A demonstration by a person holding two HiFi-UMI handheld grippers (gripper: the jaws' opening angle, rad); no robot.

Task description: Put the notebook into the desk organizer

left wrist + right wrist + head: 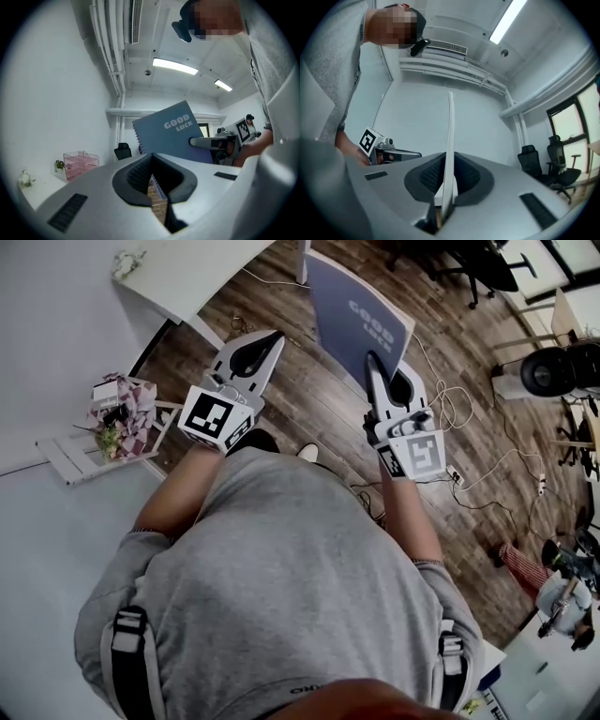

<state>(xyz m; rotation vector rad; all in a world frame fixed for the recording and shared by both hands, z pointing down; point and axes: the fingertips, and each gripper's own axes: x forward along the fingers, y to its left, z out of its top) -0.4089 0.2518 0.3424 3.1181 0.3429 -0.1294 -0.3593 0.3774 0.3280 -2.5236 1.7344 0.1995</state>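
The person wears a light grey short-sleeved shirt [281, 559], with a black strap [128, 643] and buckle over each shoulder. The left tongs [276, 337] and right tongs [374, 362] have smooth pale grey shells with black ribbed pads lining a teardrop-shaped hollow. Each carries a cube [214, 418] of black-and-white square markers at its rear.

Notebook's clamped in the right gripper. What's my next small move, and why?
Probably carry the right gripper leftward toward the pink organizer: its jaws grip the notebook over the floor, away from the desk, and the left gripper is shut, empty.
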